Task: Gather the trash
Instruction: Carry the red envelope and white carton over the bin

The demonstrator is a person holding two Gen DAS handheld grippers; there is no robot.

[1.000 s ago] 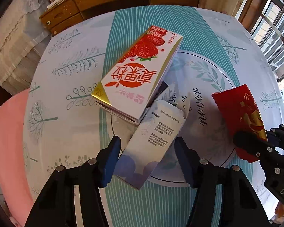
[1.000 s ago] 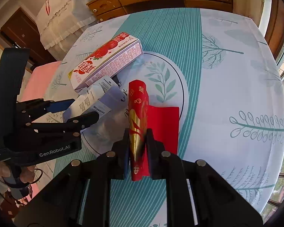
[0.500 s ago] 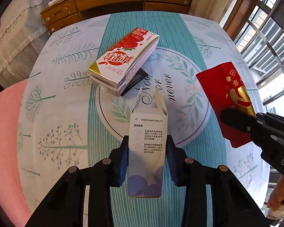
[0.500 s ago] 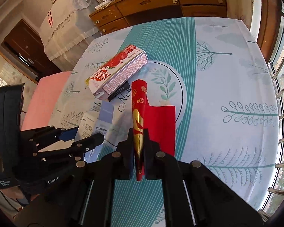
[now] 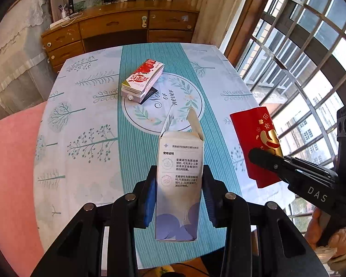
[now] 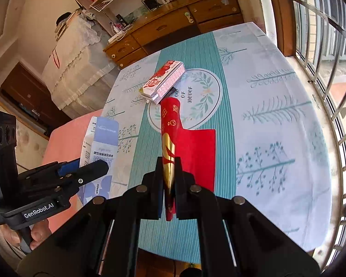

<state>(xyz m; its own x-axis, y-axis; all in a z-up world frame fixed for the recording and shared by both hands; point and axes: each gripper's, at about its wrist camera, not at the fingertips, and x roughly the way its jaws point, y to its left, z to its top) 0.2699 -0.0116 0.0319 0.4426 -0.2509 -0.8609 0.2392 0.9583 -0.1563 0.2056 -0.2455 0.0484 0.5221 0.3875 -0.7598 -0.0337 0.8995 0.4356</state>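
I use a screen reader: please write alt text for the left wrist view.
The left gripper clamps a white-and-purple carton above a leaf-print tablecloth. At right, the right gripper pinches a red envelope; a strawberry milk box lies beyond.

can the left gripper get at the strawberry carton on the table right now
Probably not: the left gripper is shut on the white box, so its jaws are full. The strawberry carton lies unobstructed.
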